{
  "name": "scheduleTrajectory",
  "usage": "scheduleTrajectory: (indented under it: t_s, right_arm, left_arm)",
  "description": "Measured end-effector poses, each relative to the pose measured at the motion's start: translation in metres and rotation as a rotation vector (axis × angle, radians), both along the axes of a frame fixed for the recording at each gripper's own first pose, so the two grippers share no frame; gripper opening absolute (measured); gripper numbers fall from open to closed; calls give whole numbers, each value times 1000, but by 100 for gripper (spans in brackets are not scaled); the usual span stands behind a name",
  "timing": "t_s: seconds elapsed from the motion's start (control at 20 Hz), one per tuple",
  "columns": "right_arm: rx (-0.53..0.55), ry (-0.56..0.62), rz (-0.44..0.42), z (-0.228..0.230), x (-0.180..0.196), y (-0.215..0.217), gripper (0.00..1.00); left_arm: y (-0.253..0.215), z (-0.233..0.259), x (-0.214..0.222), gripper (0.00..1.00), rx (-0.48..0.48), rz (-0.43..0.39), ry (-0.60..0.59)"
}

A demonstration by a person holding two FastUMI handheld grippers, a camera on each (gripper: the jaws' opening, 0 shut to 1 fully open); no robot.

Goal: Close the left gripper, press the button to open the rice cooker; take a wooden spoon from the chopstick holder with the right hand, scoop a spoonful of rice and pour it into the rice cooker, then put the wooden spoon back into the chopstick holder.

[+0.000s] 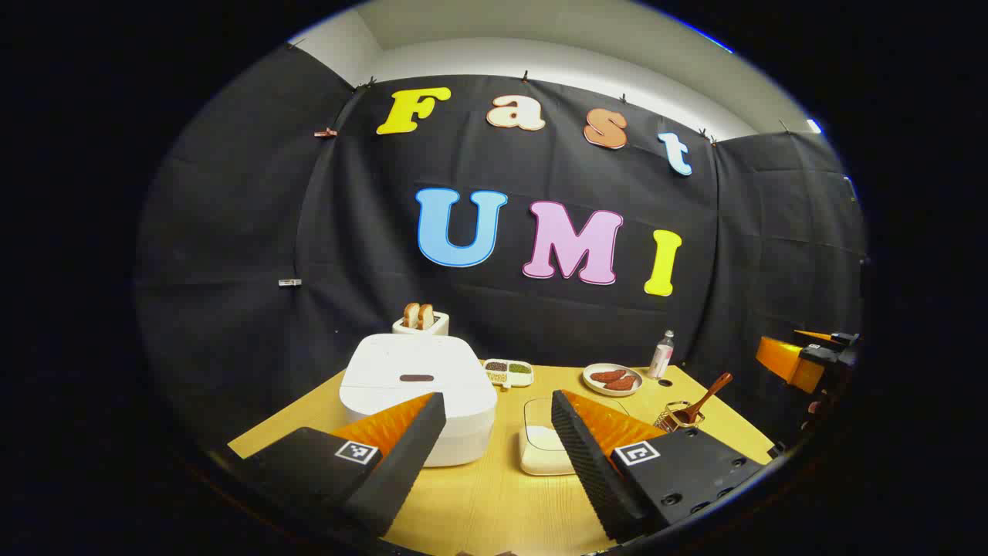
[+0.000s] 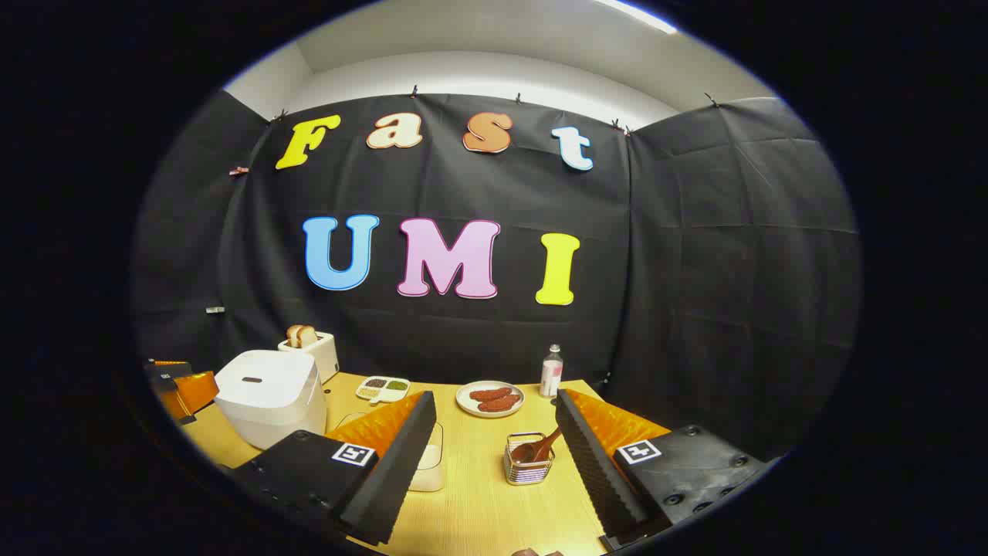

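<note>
Both spread wide over pale wood-grain bench (image 2: pixel 478 502): left gripper (image 1: pixel 498 432) before smooth white lidded rice cooker (image 1: pixel 417 394), right gripper (image 2: pixel 494 444) before wire chopstick holder (image 2: pixel 529 467) with brown wooden spoon (image 2: pixel 538 449).

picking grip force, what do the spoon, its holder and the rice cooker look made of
Spoon: wood, by its reddish-brown matte look. Holder: probably metal wire, thin shiny bars with gaps. Rice cooker: likely plastic shell, smooth white with a soft sheen.
</note>
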State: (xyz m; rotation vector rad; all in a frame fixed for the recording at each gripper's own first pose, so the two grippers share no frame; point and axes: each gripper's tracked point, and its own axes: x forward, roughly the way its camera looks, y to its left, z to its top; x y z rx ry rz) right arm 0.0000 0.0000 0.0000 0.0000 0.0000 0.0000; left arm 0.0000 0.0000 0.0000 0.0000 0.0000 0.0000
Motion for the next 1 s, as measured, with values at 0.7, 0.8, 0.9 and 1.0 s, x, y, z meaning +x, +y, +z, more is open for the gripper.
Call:
scheduleTrajectory:
  t_s: [0.7,0.8,0.9,1.0]
  right_arm:
    - [-7,0,28,-3,-2,19,98]
    - [-5,-7,26,-1,-1,18,98]
    - [-5,-1,25,-4,0,16,98]
    - [-7,7,20,-6,-3,12,98]
  left_arm:
    - [22,-8,8,95,53,3,34]
    - [24,-6,10,95,60,1,30]
    - [31,-1,16,95,73,16,27]
    - [38,7,26,95,84,24,22]
